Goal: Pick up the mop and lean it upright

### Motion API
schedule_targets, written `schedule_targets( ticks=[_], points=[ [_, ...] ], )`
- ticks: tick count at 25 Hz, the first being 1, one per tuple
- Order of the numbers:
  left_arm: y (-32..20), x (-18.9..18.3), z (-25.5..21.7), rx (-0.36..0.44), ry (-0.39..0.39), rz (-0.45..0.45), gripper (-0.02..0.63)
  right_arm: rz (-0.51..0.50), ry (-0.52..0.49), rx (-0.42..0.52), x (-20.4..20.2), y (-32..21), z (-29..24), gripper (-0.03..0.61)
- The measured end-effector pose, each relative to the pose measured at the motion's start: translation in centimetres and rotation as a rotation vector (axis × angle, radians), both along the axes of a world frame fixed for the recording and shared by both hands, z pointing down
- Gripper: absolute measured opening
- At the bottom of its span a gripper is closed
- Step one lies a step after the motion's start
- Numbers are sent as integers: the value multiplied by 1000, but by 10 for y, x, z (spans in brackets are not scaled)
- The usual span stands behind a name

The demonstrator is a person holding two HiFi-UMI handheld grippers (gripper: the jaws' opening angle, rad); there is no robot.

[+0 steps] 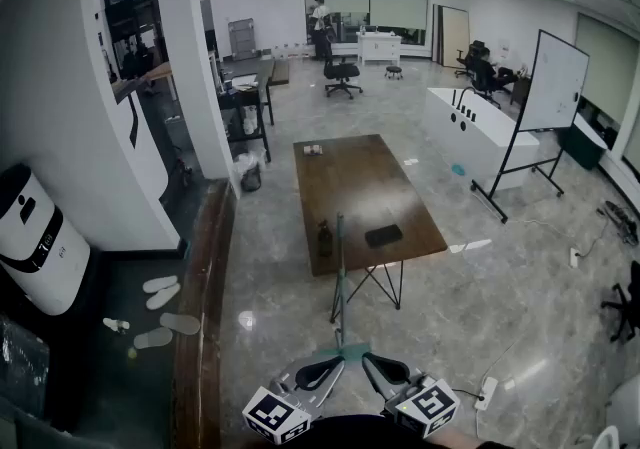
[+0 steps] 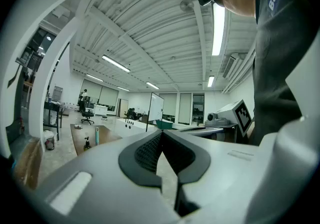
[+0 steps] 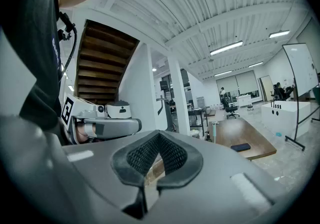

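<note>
Mop [image 1: 339,282] stands upright, its handle against the near edge of the table [image 1: 345,182] and its teal head on the floor [image 1: 450,307]. Left gripper [image 2: 161,134] and right gripper [image 3: 159,135] sit just behind the head. The jaws of all 2 are closed on nothing.

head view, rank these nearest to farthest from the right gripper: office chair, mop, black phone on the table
From the right gripper:
1. mop, just ahead, at the near edge of the table
2. black phone, on the table's near right part
3. office chair, far across the room
</note>
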State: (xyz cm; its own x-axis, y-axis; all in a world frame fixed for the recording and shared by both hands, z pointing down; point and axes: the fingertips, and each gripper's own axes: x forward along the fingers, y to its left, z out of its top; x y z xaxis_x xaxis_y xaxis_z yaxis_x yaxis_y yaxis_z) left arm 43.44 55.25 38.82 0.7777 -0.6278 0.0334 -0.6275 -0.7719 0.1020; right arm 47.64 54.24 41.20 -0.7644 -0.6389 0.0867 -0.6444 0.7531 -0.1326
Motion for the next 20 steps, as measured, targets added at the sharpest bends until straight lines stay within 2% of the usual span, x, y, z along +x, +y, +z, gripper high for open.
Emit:
schedule_targets(
  ticks=[13,20],
  points=[
    [8,-13,2,2,26,7,20,19,-10,-9,-10,4,-1,3],
    [11,-52,-2,11,46,-42,20,50,5,-38,-36,3,-2,5]
  ],
)
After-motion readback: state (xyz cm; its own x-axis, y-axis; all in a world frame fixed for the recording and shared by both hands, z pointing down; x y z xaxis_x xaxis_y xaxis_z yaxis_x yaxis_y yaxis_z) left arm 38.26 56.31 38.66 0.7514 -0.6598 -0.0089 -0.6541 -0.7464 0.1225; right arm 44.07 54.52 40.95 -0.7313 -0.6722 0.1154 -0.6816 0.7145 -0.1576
